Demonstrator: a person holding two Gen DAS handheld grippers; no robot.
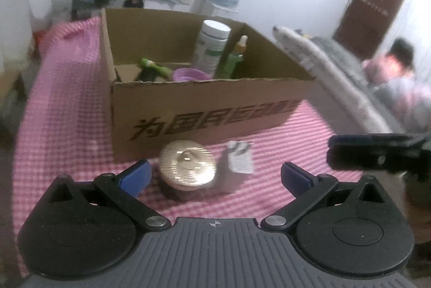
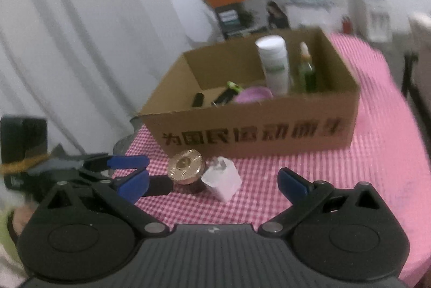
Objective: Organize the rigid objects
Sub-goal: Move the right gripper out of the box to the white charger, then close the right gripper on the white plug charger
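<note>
On the near counter (image 1: 67,104), in front of the cardboard box (image 1: 204,110), gold-lidded jar (image 1: 187,166) and white charger (image 1: 239,158) stand just beside each other. Left tool (image 1: 214,176) and right tool (image 2: 212,181) gape wide, empty. Risk: closing on the jar may knock the charger

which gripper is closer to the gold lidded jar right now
Left. The left gripper is open with the gold lidded jar just ahead, between its fingers. The right gripper, also open, sits farther back and to the jar's right, nearer the white charger.
</note>
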